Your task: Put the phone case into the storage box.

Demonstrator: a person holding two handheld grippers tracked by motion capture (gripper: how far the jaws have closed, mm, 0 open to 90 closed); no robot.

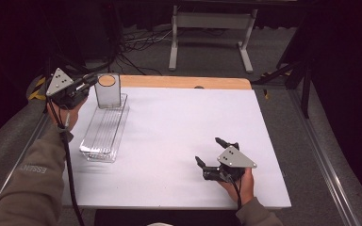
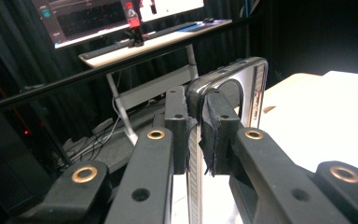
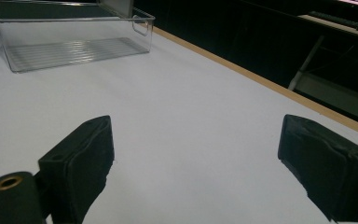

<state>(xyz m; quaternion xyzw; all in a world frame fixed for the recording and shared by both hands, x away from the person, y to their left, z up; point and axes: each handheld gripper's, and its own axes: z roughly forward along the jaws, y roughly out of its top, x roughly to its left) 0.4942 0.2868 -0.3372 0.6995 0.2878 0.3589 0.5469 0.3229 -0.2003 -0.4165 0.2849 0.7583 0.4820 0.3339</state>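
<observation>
Left jaws: your left gripper [image 2: 193, 135] has its two padded jaws pressed against the thin wall of a clear container [image 2: 242, 88], one pad inside and one outside, clamped near the top rim.
Where the container is: in the high view the container [image 1: 107, 90] stands upright at the far end of the clear tray [image 1: 104, 134], at the far left of the worktop [image 1: 179, 141]; whether its base rests on the tray floor or hangs just above it, you cannot tell.
Right jaws: your right gripper [image 3: 196, 163] is spread wide with nothing between the pads; in the high view the right gripper [image 1: 210, 153] lies low on the white sheet at the near right, well apart from the tray.
Step in hand: by my reading, you are holding the container upright at the tray's far end, either setting it in or lifting it out.
Next move: keep the wall pinched squarely and the container vertical; it is light and smooth, so a tilt could let it slip or tip. The right gripper could steady the tray [image 3: 74, 39] if it slides.
Count: one container, one tray, two grippers, one worktop.
Beyond the worktop: a white-legged stand [image 1: 212, 33] and cables on the floor.
</observation>
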